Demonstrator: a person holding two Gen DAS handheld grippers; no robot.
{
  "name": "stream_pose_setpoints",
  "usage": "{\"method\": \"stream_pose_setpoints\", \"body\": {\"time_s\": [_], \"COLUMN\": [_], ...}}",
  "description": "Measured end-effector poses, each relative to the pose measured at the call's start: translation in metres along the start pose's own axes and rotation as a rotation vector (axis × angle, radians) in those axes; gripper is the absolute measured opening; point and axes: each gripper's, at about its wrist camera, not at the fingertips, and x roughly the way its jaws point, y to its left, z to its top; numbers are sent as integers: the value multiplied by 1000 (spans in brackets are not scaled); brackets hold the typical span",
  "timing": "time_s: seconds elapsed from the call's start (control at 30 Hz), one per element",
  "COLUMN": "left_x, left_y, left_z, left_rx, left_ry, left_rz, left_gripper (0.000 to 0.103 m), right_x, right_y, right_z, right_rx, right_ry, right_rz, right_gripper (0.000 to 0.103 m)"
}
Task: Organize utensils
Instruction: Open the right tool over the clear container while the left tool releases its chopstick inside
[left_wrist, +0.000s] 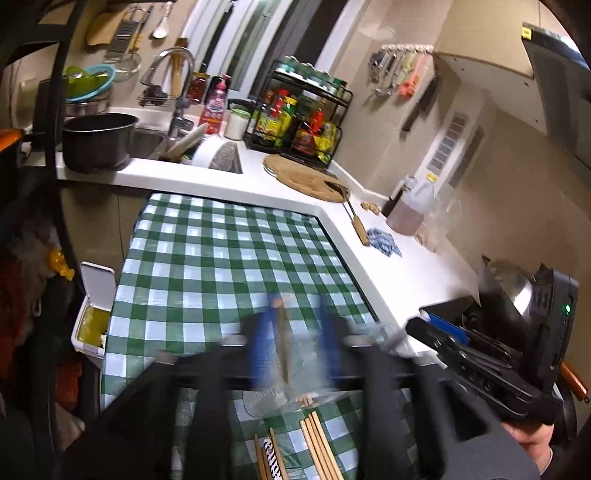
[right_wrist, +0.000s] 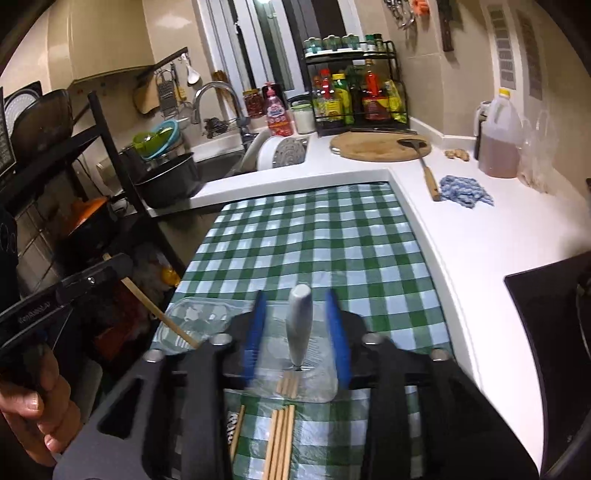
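In the left wrist view my left gripper (left_wrist: 297, 306) hangs over the green checked tablecloth (left_wrist: 221, 258). Its blue fingers (left_wrist: 260, 347) stand apart around a wooden chopstick (left_wrist: 282, 343), which leans into a clear plastic container (left_wrist: 273, 404); the picture is blurred. In the right wrist view my right gripper (right_wrist: 296, 295) is open around a white-handled utensil (right_wrist: 301, 325) that stands in another clear container (right_wrist: 317, 384), with gaps on both sides. Several loose chopsticks (right_wrist: 280, 443) lie near the cloth's front edge. The left gripper (right_wrist: 110, 269) and its chopstick (right_wrist: 159, 314) show at the left.
A white counter (right_wrist: 480, 229) wraps the cloth at the back and right, bearing a round wooden board (right_wrist: 369, 147), a spatula (right_wrist: 428, 173), a blue rag (right_wrist: 465, 190) and a jug (right_wrist: 498, 136). The sink (right_wrist: 221, 162), a pot (right_wrist: 170, 181) and a spice rack (right_wrist: 354, 96) stand behind.
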Motion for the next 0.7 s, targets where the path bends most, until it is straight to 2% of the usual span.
{"method": "stream_pose_setpoints", "body": {"time_s": [0.1,0.27,0.43,0.57,0.63,0.7], "left_x": [-15,-55,-84,-110,-121,-127], "left_y": [-3,-20,-29,-30,-31,-31], "left_z": [7,6,-9,-46,-74,-96], "left_rx": [20,96,130,161,182,196], "left_ry": [-58,-199,-262,-313,-313,-289], "left_rz": [23,78,124,184,245,273], "left_gripper": [45,49,50,50,50,49], "right_x": [-23,-72,-118,-141,-144,-146], "right_y": [-1,-6,-12,-16,-18,-22], "right_z": [2,-8,-45,-85,-103,-121], "right_rx": [-37,-72,-74,-61,-64,-43], "right_ry": [-44,-137,-217,-297,-295,-283], "right_rz": [-38,-88,-82,-102,-101,-114], "right_gripper": [45,45,45,45,43,41]}}
